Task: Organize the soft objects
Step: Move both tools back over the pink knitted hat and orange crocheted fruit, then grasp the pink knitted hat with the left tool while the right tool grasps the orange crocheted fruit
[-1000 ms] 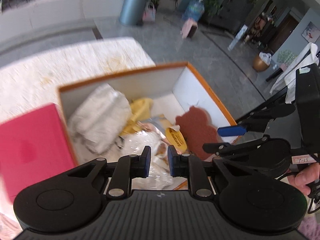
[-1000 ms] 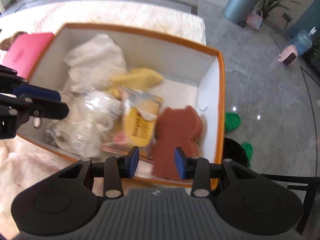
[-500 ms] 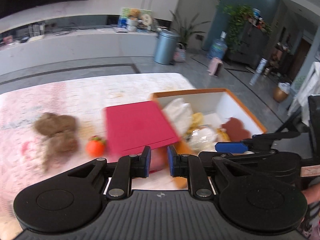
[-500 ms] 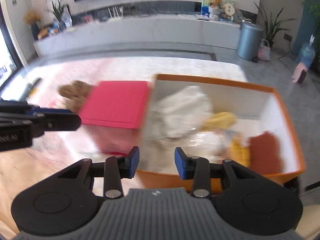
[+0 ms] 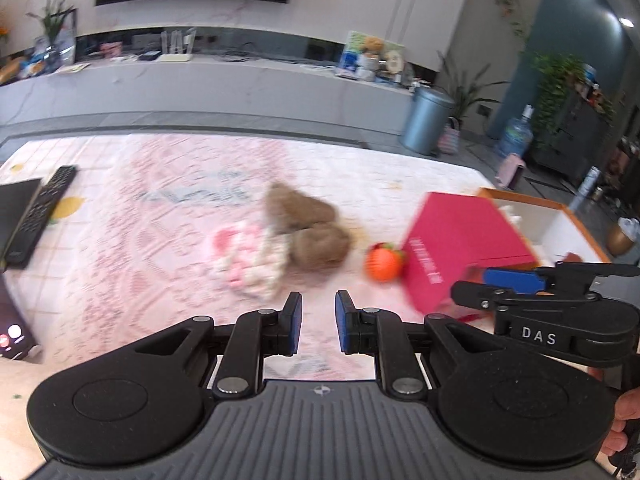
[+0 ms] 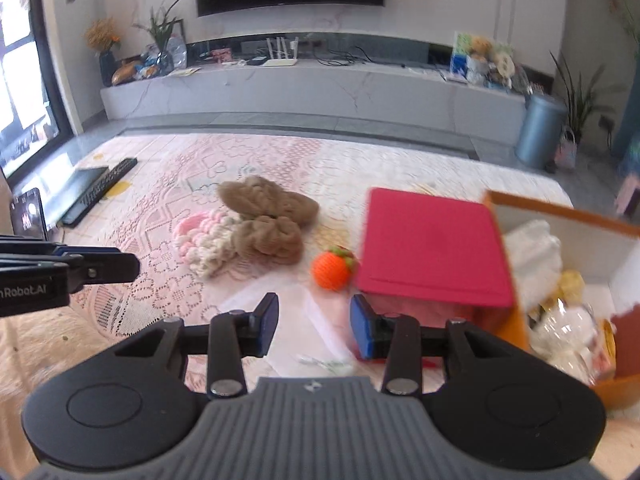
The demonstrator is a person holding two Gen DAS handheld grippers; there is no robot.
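Left wrist view: left gripper (image 5: pixel 317 322) slightly parted, empty, above the cloth; brown plush (image 5: pixel 310 226) ahead looks light and squashy. Right wrist view: right gripper (image 6: pixel 313 327) half-open, empty; pinch the plush's (image 6: pixel 266 224) thick middle.

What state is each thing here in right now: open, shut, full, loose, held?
Left gripper: open, holding nothing.
Right gripper: open, holding nothing.
Orange box: open, partly filled.
Pink lid: off, leaning on the box.
Brown plush: loose on the cloth.
Orange ball: loose beside the lid.
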